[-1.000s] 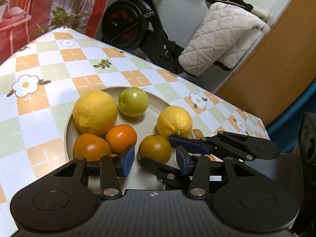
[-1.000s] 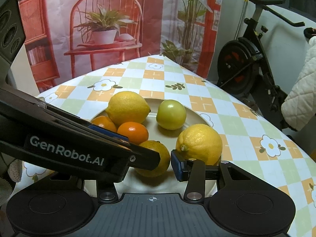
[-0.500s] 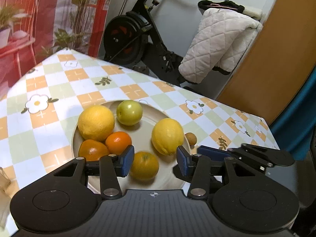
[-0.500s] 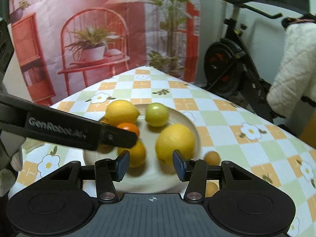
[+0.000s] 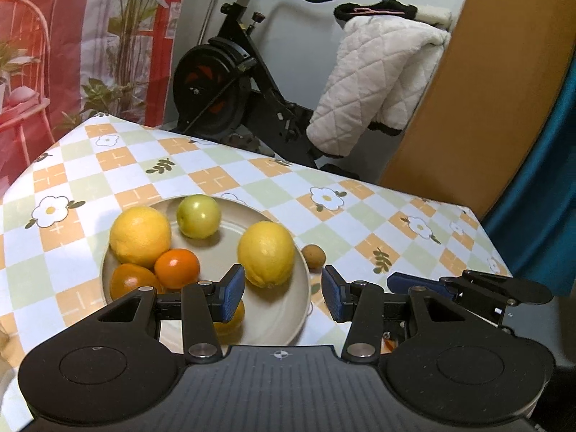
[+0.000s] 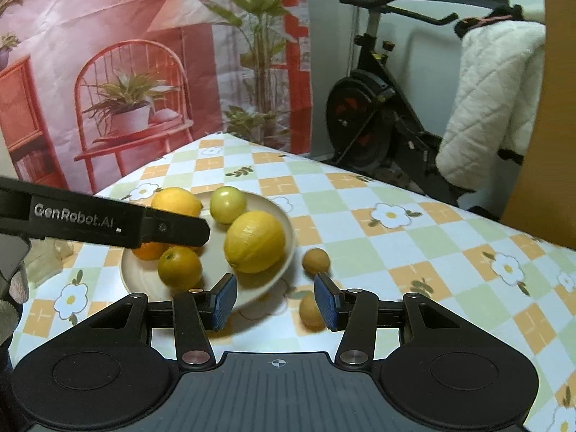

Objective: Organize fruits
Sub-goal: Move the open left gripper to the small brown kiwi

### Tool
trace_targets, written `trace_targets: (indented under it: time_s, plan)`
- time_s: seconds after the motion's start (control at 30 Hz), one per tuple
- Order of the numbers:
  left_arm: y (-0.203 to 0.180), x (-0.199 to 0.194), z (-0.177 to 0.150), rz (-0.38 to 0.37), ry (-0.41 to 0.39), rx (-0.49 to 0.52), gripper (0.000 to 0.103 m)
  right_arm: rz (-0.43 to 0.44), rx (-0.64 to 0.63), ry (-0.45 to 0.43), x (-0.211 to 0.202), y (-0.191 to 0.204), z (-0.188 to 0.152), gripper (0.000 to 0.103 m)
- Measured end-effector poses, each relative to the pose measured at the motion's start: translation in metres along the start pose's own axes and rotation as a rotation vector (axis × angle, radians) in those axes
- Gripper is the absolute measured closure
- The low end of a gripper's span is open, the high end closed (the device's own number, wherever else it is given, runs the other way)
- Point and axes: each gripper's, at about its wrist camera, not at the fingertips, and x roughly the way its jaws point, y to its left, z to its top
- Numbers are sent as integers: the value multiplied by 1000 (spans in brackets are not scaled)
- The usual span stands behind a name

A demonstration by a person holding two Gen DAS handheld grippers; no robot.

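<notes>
right gripper (image 6: 275, 300): jaws parted, empty | small brown fruits (image 6: 310, 310) on tablecloth just off plate (image 6: 284, 221) rim, nearest touching its right pad | left gripper (image 5: 283, 297): parted, empty, over plate's near edge, farther.

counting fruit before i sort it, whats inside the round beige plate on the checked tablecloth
The round beige plate holds two large yellow citrus fruits, a green apple and at least three oranges. The gripper fingers partly cover one orange, so more could be hidden.

Checked orange-green tablecloth (image 5: 223, 180), beige plate (image 5: 273, 316), blue-padded tongs (image 5: 282, 295)
</notes>
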Motion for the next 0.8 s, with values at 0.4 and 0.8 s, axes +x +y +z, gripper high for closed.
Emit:
trace_targets:
  time_s: [0.4,0.8]
  plan:
    - [-9,-3,-2,2,-9,13,53,-2,21,-14,-6,-6,-6,59]
    - [-17,2,-3,-1,6,38,53,-14,54,-16,-7,-22,-12,59]
